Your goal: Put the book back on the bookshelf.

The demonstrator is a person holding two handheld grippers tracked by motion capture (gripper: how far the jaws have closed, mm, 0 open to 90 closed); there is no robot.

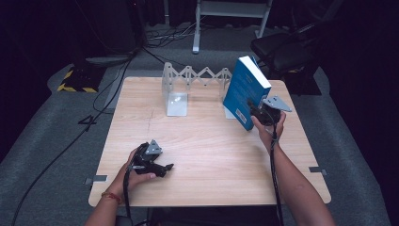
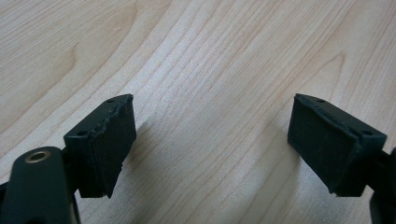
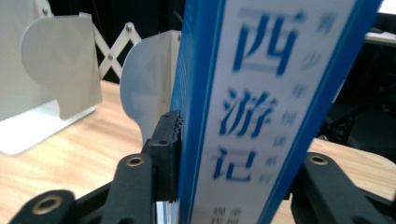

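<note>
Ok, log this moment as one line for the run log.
left hand-held gripper: open, low over table | right hand-held gripper: jaws around blue book | book: tilted, by white bookend rack

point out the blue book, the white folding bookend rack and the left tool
blue book (image 1: 243,89), high view, on its front cover
white folding bookend rack (image 1: 175,101), high view, on its left end plate
left tool (image 1: 165,167), high view, between its two jaw tips

book spine (image 3: 261,112) | large blue characters: 西游记 | small characters beside: blurred
</note>
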